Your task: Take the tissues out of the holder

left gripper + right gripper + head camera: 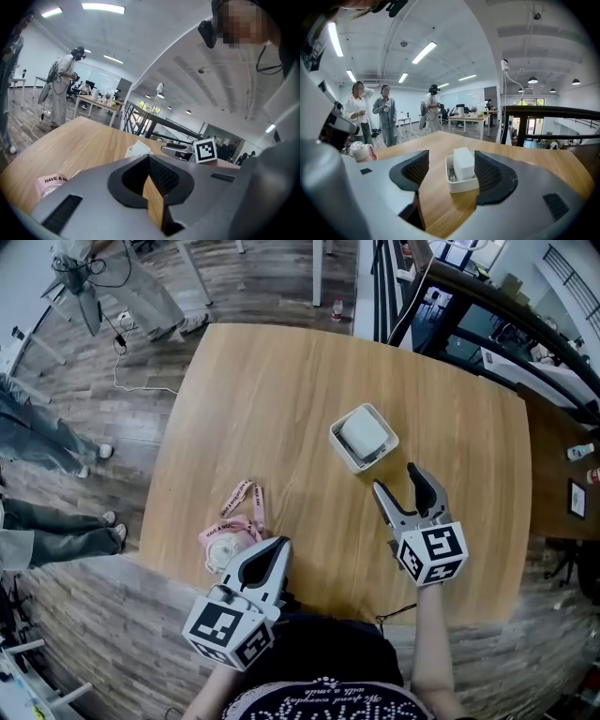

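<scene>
A white square holder (348, 448) stands on the wooden table (262, 399), right of centre, with a white block of tissues (364, 432) upright inside it. My right gripper (396, 478) is open just short of the holder on its near side, with nothing in it. In the right gripper view the holder (461, 184) and tissues (463, 164) sit ahead between the spread jaws of the right gripper (451, 163), untouched. My left gripper (279, 546) is shut and empty near the table's front edge. In the left gripper view the left gripper (149, 161) points toward the holder (137, 150).
A pink pouch with a printed strap (232, 533) lies just left of the left gripper, also seen as the pouch (50, 183) and the pouch (363, 151). People (37, 442) stand on the floor to the left. A dark railing (487, 306) and a side table (562, 474) lie to the right.
</scene>
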`<state>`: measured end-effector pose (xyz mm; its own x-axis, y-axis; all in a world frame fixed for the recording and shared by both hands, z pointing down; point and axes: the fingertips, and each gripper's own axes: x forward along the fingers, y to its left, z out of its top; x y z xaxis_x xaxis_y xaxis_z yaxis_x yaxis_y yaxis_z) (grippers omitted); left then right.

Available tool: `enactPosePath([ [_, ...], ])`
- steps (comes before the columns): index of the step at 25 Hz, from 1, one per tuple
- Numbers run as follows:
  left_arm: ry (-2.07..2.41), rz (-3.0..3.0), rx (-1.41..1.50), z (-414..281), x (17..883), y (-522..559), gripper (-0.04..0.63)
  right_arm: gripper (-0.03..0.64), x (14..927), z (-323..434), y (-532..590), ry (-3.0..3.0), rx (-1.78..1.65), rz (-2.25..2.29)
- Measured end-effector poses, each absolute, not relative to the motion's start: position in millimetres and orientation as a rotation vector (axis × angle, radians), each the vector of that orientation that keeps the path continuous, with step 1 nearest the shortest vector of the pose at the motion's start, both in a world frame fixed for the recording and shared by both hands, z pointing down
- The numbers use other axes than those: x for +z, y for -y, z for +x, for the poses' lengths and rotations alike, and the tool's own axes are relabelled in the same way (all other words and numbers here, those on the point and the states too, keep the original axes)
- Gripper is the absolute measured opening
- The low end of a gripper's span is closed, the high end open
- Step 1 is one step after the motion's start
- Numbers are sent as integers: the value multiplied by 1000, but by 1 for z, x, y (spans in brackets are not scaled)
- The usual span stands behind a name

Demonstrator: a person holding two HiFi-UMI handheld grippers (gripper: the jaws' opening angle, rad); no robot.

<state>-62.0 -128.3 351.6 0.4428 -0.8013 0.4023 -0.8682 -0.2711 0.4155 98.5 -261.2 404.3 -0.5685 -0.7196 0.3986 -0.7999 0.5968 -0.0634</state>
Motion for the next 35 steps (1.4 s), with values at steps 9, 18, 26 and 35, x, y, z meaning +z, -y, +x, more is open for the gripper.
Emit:
enactPosePath([
  [9, 1411, 2081, 156, -62, 351, 138, 5, 296, 420, 90, 311, 2471, 313, 1180],
  [18, 1422, 2053, 165, -65, 356, 141, 5, 302, 449, 78, 343, 2430, 348, 1101],
  [26, 1424, 2042, 171, -65, 359, 142, 5, 307, 484, 76, 360, 2383, 491, 1078],
  [35, 1417, 2041, 176, -64, 360, 142, 5, 311, 509, 71, 366, 2321, 558, 1030],
])
